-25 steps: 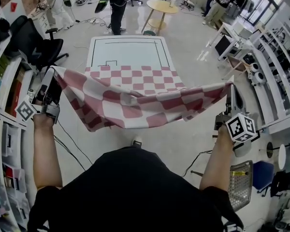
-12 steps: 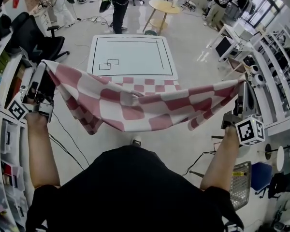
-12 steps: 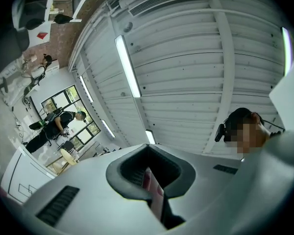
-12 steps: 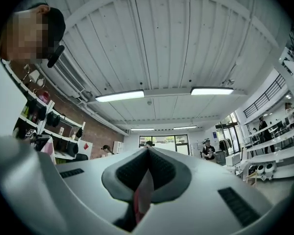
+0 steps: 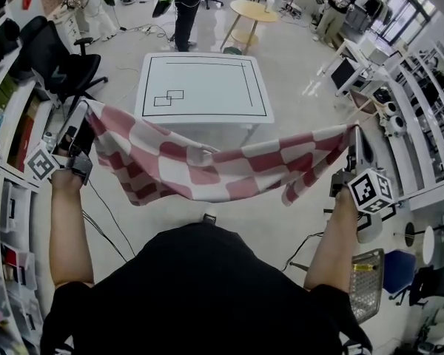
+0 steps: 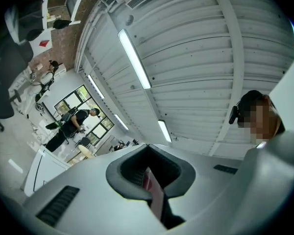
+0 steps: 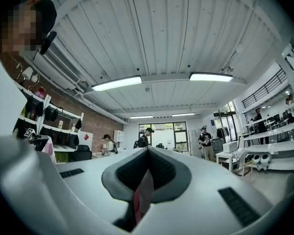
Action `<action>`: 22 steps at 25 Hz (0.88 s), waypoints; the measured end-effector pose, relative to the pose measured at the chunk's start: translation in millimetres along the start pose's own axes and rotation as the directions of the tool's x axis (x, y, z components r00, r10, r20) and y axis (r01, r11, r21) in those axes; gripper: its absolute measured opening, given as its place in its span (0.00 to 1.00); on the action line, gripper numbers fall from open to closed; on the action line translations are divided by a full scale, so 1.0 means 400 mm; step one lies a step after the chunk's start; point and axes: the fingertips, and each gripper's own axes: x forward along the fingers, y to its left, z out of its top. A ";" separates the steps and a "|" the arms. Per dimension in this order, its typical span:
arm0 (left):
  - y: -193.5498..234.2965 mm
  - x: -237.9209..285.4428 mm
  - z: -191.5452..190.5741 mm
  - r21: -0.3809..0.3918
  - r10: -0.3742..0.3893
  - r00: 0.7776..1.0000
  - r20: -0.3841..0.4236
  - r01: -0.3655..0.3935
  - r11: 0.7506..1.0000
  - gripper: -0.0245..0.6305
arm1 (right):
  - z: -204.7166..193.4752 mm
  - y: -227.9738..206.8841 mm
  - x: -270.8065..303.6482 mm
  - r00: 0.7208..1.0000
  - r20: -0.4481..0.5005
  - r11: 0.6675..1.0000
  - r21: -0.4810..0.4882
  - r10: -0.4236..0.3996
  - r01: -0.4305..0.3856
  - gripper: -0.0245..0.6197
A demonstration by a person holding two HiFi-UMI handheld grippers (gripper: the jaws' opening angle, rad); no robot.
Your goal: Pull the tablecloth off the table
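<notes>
The cloth (image 5: 207, 165), red-and-white checked, hangs in the air between the two grippers, in front of the person and on the near side of the surface (image 5: 203, 80). The white top with its black lines is bare; no part of the cloth lies on it. The cloth sags in the middle, and its loose lower corners droop below the held edge.

The left gripper (image 5: 83, 120) has one top corner. In its own view the fingers (image 6: 130, 168) are closed on a thin fold of cloth, which shows as a red-and-pale strip pinched between the dark pads. The right gripper (image 5: 353, 143) has the other top corner, and its view shows the same thing: pads together with a sliver of cloth clamped between them.

The pull itself looks all but done, and what is left is probably to carry the cloth clear. To do that well, both grips should stay firm, because each holds only a narrow edge that a jerk could tug free. The hands are best held wide apart and at about the same height, so the top edge stays stretched and the sag does not deepen. The cloth should be drawn back towards the body evenly on both sides. The drooping corners should be lifted enough that they do not catch the near edge of the surface or drag over the cable (image 5: 107, 220) on the floor.
</notes>
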 end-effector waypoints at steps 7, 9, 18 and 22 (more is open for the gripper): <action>0.126 -0.043 -0.118 -0.022 0.121 0.990 -0.070 -0.123 0.992 0.07 | -0.138 -0.034 0.026 0.995 -0.096 1.000 0.013 0.001 0.000 0.08; 0.151 -0.053 -0.129 -0.032 0.143 0.987 -0.079 -0.146 0.989 0.07 | -0.163 -0.031 0.036 0.994 -0.112 1.000 0.023 0.000 0.003 0.08; 0.219 -0.077 -0.196 -0.030 0.201 0.972 -0.119 -0.206 0.978 0.07 | -0.309 -0.053 0.052 0.982 -0.189 0.999 0.039 -0.007 0.015 0.08; 0.229 -0.071 -0.208 -0.011 0.220 0.963 -0.157 -0.225 0.974 0.07 | -0.350 -0.061 0.064 0.973 -0.231 0.998 0.053 -0.015 0.028 0.08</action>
